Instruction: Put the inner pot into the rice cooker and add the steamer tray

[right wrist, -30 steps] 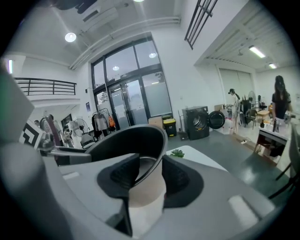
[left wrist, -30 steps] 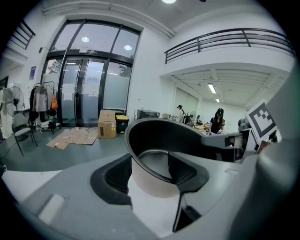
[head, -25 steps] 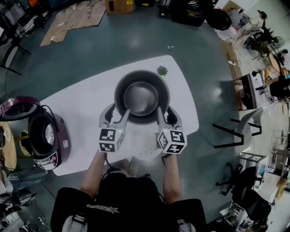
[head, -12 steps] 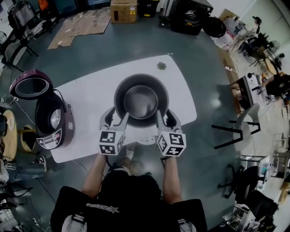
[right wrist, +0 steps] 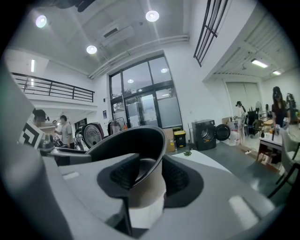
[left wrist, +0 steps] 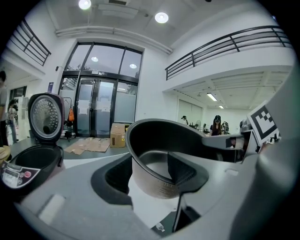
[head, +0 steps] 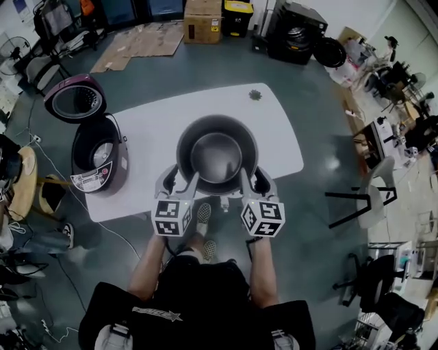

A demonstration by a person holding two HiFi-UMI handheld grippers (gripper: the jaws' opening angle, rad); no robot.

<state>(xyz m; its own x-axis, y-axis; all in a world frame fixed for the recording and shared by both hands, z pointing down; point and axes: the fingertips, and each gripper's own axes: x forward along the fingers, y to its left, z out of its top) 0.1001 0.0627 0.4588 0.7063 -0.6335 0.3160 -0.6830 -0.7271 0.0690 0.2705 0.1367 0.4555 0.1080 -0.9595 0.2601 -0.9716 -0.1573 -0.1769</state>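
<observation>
The dark metal inner pot (head: 217, 154) hangs above the white table (head: 147, 130), held by its rim from both sides. My left gripper (head: 182, 180) is shut on the pot's left rim, with one pad inside the wall and one outside; the left gripper view shows the pot (left wrist: 161, 140) between its jaws (left wrist: 150, 171). My right gripper (head: 250, 180) is shut on the right rim, and the pot (right wrist: 140, 150) fills its jaws (right wrist: 147, 176) too. The purple rice cooker (head: 99, 163) stands at the table's left end with its lid (head: 75, 100) up. A white piece (head: 220, 203) shows under the pot.
A small green item (head: 255, 94) lies at the table's far right corner. Cardboard sheets (head: 140, 42) and boxes (head: 203, 19) lie on the floor beyond. A black machine (head: 294, 31) stands at the back, a chair (head: 359, 191) to the right, a stool (head: 24, 184) to the left.
Both grippers have carried the pot up and to the left over the table, nearer the rice cooker. Their hold on the rim is the same.
</observation>
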